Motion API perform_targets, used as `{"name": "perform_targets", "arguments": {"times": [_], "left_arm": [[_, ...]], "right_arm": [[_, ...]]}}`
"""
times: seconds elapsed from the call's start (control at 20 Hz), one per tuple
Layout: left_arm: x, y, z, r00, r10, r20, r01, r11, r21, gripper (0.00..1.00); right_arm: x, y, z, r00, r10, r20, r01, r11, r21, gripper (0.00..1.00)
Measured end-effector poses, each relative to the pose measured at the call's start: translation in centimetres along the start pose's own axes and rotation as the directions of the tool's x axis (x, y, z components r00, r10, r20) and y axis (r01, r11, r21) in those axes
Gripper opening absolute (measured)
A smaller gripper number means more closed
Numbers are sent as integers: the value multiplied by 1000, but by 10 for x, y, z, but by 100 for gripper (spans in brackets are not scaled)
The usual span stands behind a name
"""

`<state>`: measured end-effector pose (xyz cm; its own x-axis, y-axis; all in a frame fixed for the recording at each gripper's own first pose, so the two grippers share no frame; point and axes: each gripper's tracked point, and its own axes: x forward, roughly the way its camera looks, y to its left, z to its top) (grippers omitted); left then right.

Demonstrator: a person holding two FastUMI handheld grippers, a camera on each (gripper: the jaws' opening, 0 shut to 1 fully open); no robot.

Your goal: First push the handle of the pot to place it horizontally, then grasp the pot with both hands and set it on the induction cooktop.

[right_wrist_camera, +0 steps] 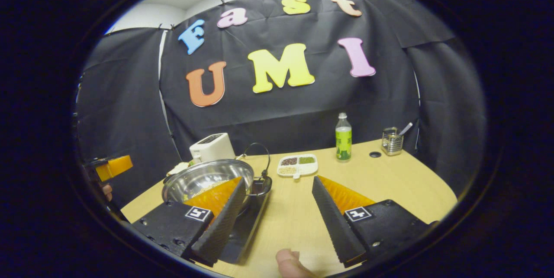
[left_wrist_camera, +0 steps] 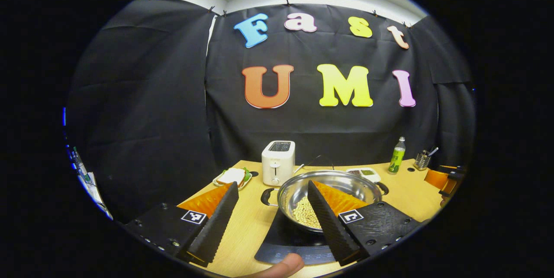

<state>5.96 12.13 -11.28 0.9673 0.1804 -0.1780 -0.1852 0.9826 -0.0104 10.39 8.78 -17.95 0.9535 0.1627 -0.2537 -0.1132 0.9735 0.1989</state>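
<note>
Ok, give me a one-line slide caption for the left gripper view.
Open left tool held above the steel pot of beans, which sits on the induction cooktop, toaster behind.

One pot (left_wrist_camera: 331, 191), one cooktop (left_wrist_camera: 285, 239), one toaster (left_wrist_camera: 278, 162), one bottle (right_wrist_camera: 343, 142), two food trays (right_wrist_camera: 297, 165).

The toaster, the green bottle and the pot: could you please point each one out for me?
Toaster (left_wrist_camera: 278, 163): left gripper view, front face.
Green bottle (right_wrist_camera: 343, 138): right gripper view, label.
Pot (left_wrist_camera: 333, 181): left gripper view, inner back wall.
</note>
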Motion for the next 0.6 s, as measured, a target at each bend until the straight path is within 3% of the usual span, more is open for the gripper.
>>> {"name": "perform_targets", "arguments": {"times": [0.55, 0.6], "left_arm": [[-101, -55, 65, 985, -62, 161, 53, 997, 57, 95], [-105, -58, 68, 982, -63, 178, 54, 997, 55, 95]], "right_arm": [[-121, -53, 78, 976, -51, 213, 60, 998, -35, 99], [-131, -57, 82, 973, -56, 222, 66, 997, -36, 96]]}}
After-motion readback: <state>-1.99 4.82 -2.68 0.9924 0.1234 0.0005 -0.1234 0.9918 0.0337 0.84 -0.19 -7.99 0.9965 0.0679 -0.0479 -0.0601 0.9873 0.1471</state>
